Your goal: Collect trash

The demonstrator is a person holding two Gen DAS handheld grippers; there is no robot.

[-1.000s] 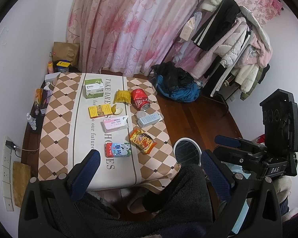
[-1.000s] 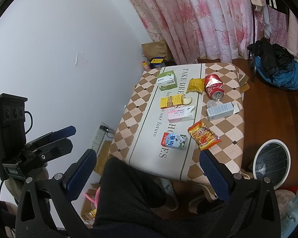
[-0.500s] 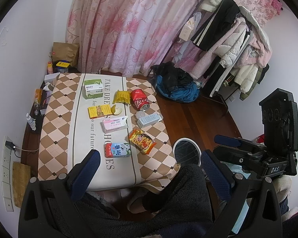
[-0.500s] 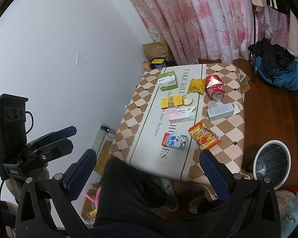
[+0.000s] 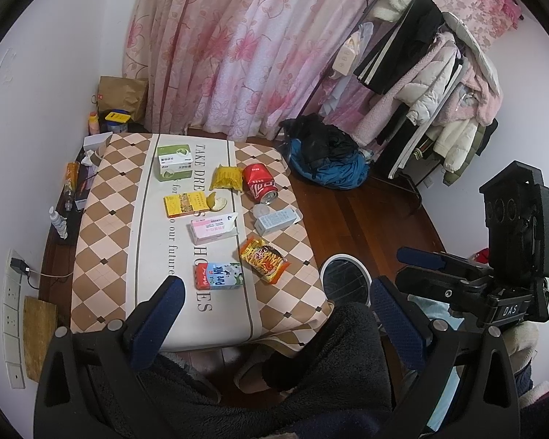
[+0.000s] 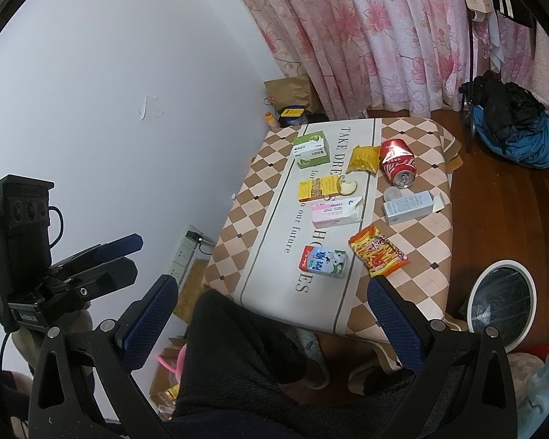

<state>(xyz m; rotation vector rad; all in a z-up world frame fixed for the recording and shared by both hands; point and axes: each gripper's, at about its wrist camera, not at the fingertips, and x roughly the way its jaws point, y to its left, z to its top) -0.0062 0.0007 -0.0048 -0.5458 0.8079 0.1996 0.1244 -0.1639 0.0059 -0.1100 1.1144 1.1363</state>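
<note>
Both tongs, the left gripper (image 5: 276, 314) and the right gripper (image 6: 274, 314), were wide apart and held nothing. Only the left view showed the clothes rack (image 5: 421, 73); the trash bin (image 6: 501, 303) appeared in both.

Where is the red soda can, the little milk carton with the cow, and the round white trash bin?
Red soda can (image 5: 260, 183), left wrist view, on its red side.
Milk carton with the cow (image 6: 324, 263), right wrist view, on its printed front.
Round white trash bin (image 6: 476, 292), right wrist view, on its white rim.
</note>
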